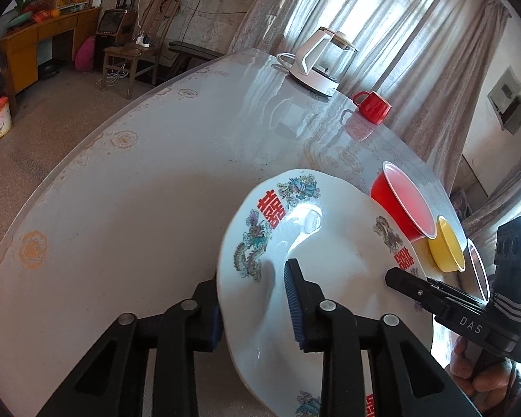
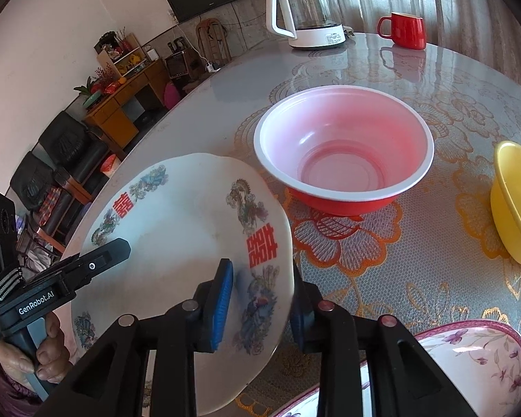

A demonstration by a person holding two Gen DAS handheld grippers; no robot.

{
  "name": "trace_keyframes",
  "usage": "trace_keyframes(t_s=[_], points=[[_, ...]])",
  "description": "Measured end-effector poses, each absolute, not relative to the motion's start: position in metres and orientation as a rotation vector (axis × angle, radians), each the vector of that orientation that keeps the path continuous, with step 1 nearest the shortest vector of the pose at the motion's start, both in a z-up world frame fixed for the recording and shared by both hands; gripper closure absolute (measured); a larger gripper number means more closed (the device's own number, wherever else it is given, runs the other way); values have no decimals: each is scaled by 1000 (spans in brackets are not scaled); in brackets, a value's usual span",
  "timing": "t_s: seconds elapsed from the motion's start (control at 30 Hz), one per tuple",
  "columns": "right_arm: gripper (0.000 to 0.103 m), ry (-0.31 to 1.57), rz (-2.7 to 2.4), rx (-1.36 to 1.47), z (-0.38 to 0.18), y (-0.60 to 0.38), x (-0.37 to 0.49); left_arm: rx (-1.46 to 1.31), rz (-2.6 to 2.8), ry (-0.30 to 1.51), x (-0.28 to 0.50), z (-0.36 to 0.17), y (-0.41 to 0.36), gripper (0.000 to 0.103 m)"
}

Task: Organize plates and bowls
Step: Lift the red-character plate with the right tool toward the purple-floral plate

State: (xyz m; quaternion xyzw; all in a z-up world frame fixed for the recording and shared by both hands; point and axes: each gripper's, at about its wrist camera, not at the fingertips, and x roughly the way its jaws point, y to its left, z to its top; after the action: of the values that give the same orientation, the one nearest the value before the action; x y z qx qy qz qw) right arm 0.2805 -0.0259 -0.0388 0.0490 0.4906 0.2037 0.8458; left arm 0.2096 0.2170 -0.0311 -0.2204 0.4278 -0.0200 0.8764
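Observation:
A white plate [image 1: 330,243] [image 2: 177,236] with dragon prints and red characters is held tilted over the near part of the table. My left gripper [image 1: 255,309] is shut on its rim, one blue pad on top and the other underneath. My right gripper [image 2: 260,305] is shut on the opposite rim in the same way. Each gripper shows in the other's view, at the plate's edge. Just beyond the plate stands a red bowl [image 1: 403,201] [image 2: 344,146] with a pale inside, and a yellow bowl [image 1: 448,246] [image 2: 514,205] sits to its right.
A flower-printed dish with a pink rim [image 2: 469,358] lies at the near right. A glass kettle [image 1: 323,62] [image 2: 305,17] and a red mug [image 1: 373,106] [image 2: 404,29] stand at the round table's [image 1: 139,191] [image 2: 416,278] far edge. Chairs and a cabinet are beyond.

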Motion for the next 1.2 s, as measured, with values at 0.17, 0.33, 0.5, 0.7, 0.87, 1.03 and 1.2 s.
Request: trace_keyframes(t_s=[0.17,0.33,0.5,0.7,0.87,1.03,1.2], points=[[73,1033,410,114,-38,-26,281,-418,-47,898,204,-26,210,75],[73,1016,441,132,-36,-28,276,-425,-40,911,207,-32,213,77],[74,1022,448,103,-42,-28,283,-409,-50,892,210,-34,215,77],[73,1035,454,66,-44,-21,283,-409,-36,888,205,-31,213,77],[73,988,466,93,-31,-26,274,-425,-76,849,190,-19,211,77],[73,975,516,99,-26,-24,259,-358,-123,831,181,-11,194,77],[75,948,483,89,-26,-24,252,-373,-132,825,175,-11,190,76]])
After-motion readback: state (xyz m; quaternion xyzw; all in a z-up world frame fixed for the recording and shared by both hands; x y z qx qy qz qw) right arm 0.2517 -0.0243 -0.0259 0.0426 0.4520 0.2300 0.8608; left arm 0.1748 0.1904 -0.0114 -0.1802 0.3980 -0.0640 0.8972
